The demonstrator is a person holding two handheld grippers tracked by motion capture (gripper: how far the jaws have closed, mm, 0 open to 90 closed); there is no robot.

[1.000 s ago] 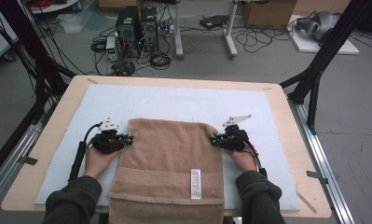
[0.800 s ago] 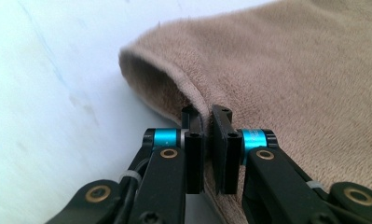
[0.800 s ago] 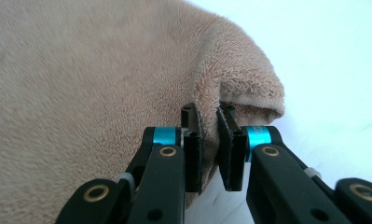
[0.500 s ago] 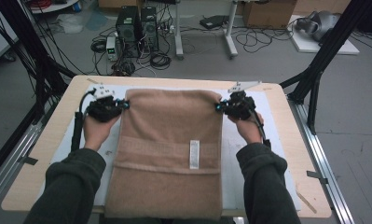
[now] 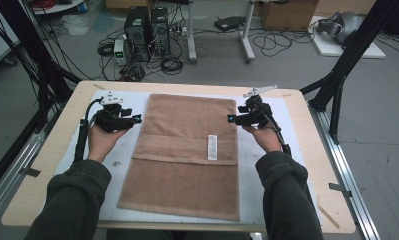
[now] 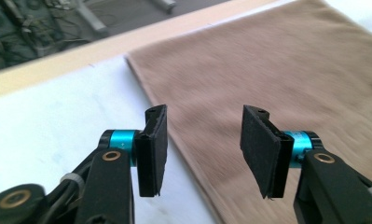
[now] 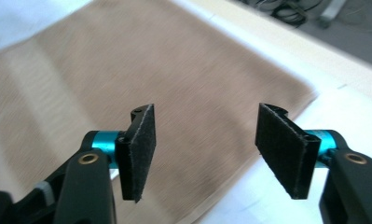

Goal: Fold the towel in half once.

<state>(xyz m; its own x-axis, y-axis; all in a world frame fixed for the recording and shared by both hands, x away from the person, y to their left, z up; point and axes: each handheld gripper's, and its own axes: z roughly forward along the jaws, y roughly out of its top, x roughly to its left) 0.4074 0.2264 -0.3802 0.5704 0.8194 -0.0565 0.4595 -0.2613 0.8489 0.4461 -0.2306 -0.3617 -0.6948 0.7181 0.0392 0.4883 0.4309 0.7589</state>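
Two grippers just opened, nothing between jaws: left gripper (image 5: 136, 120) at 9 o'clock of brown rectangular terry towel (image 5: 187, 155), right gripper (image 5: 230, 119) at 3 o'clock. Towel lies flat at centre of white-topped counter (image 5: 52, 150), white label (image 5: 212, 147) facing up.

A plain brown towel (image 5: 187, 150) with a white tag (image 5: 212, 147) lies on a white mat (image 5: 132, 105).
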